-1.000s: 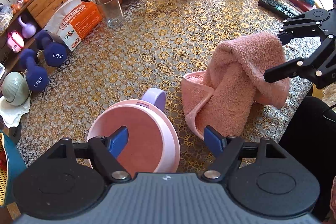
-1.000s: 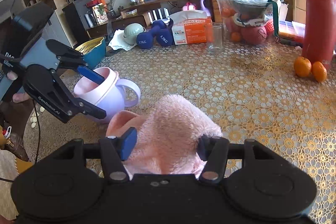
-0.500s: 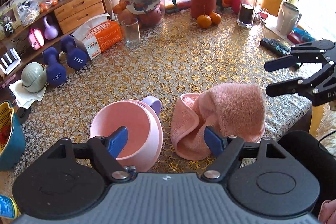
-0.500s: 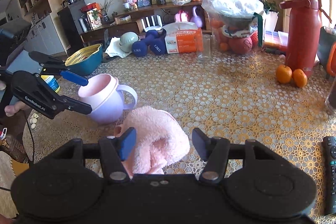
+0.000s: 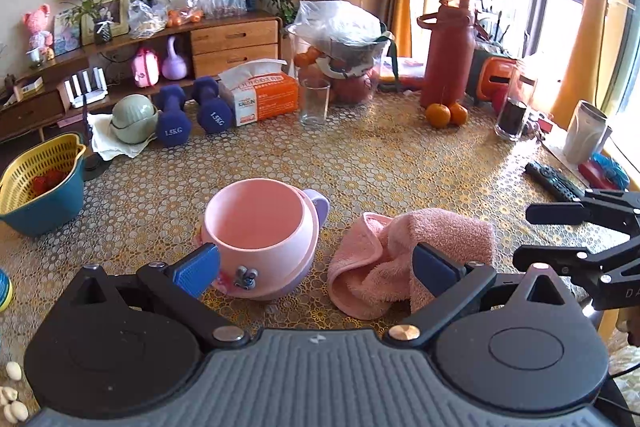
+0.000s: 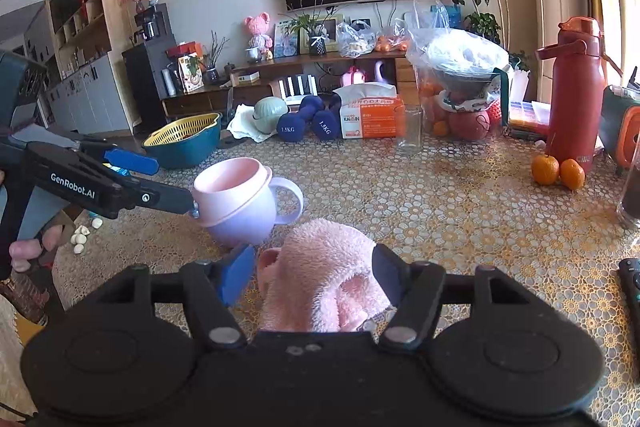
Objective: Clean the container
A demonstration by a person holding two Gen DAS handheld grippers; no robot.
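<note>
A pink cup with a purple handle stands upright on the patterned table. Its inside looks bare. My left gripper is drawn back just short of it, jaws opening wide, pads off the cup. Seen from the right wrist, the left gripper has one tip close to the side of the cup. A pink towel lies crumpled right of the cup. My right gripper hovers over the towel, jaws opening and not gripping it. In the left wrist view the right gripper is clear of the towel.
At the back stand a drinking glass, a tissue box, two dumbbells, a bagged fruit bowl, a red flask and oranges. A remote lies right. A yellow-and-blue colander sits left.
The right gripper let go of the towel, which dropped into a heap on the table. Both grippers pulled back and rose. The left jaws spread wider, and the cup now stands free.
</note>
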